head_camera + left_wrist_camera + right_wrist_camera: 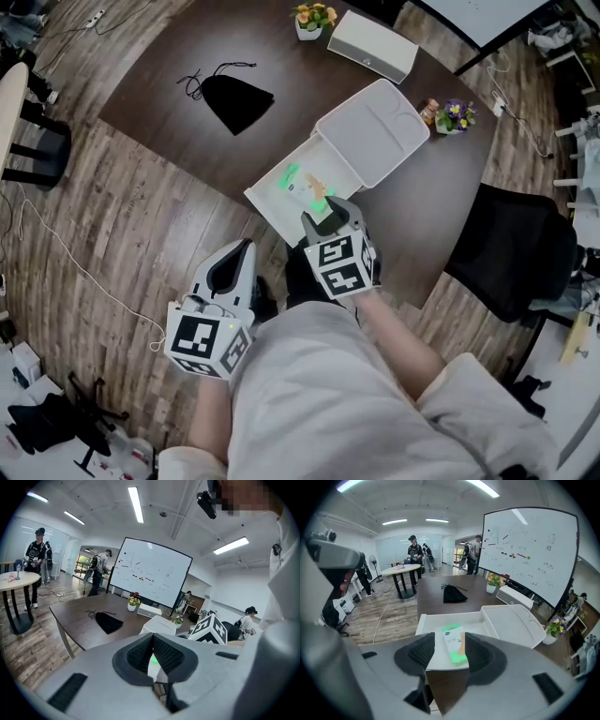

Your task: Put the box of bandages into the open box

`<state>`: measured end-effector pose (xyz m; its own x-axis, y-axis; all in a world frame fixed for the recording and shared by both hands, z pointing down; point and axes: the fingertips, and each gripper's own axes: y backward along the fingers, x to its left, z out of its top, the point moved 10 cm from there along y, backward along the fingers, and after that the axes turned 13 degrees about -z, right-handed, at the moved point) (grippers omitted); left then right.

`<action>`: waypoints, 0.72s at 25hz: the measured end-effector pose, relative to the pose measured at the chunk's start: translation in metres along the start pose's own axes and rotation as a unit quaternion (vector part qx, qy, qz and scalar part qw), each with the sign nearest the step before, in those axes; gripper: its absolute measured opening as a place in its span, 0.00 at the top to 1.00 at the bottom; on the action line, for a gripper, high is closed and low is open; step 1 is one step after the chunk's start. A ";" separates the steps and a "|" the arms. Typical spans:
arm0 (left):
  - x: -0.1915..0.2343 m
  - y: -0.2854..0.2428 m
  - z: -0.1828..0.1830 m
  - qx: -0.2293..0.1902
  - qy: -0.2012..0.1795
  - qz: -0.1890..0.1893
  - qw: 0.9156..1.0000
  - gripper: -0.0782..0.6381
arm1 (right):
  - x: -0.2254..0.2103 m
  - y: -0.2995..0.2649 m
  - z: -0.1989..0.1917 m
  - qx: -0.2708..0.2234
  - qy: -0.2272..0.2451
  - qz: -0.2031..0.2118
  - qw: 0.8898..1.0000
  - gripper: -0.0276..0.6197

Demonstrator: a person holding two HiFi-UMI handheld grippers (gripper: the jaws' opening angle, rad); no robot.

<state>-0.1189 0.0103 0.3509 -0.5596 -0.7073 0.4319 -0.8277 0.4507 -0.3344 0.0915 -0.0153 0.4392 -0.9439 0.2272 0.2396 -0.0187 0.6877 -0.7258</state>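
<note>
The green-and-white box of bandages (305, 186) (454, 645) lies flat at the near end of the open white box (267, 202) (440, 620), whose lid (370, 131) is folded back on the dark table. My right gripper (323, 214) (450, 651) reaches over the table's near edge, with the bandage box between its jaws. The right pad is against the box's side, while a strip of white tray shows between the left pad and the box. My left gripper (244, 251) (152, 656) hangs off the table at the lower left, pads together, holding nothing.
A black drawstring pouch (239, 101) lies farther back on the table. A closed white box (372, 44) and two small flower pots (314, 19) (455, 116) stand near the far edge. A black chair (511, 248) is at the right. People stand in the room behind (37, 559).
</note>
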 end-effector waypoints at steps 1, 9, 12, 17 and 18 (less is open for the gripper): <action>0.000 0.002 -0.001 -0.001 -0.002 -0.006 1.000 0.88 | 0.000 0.007 0.000 -0.007 -0.008 -0.006 1.000 0.65; -0.005 0.027 -0.005 -0.016 -0.017 -0.048 0.999 0.89 | 0.013 0.071 0.002 -0.062 -0.061 -0.033 0.996 0.74; -0.009 0.038 -0.010 -0.020 -0.018 -0.061 0.998 0.89 | 0.021 0.095 0.002 -0.085 -0.077 -0.041 0.993 0.78; -0.015 0.053 -0.016 -0.020 -0.028 -0.087 0.996 0.88 | 0.037 0.130 0.000 -0.112 -0.100 -0.060 0.987 0.84; -0.015 0.055 -0.017 -0.019 -0.029 -0.092 0.995 0.88 | 0.039 0.136 -0.001 -0.116 -0.104 -0.063 0.986 0.85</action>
<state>-0.1569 0.0551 0.3398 -0.3962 -0.8099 0.4326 -0.9174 0.3302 -0.2220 0.0519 0.0876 0.3504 -0.9864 -0.0002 0.1641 -0.0876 0.8463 -0.5255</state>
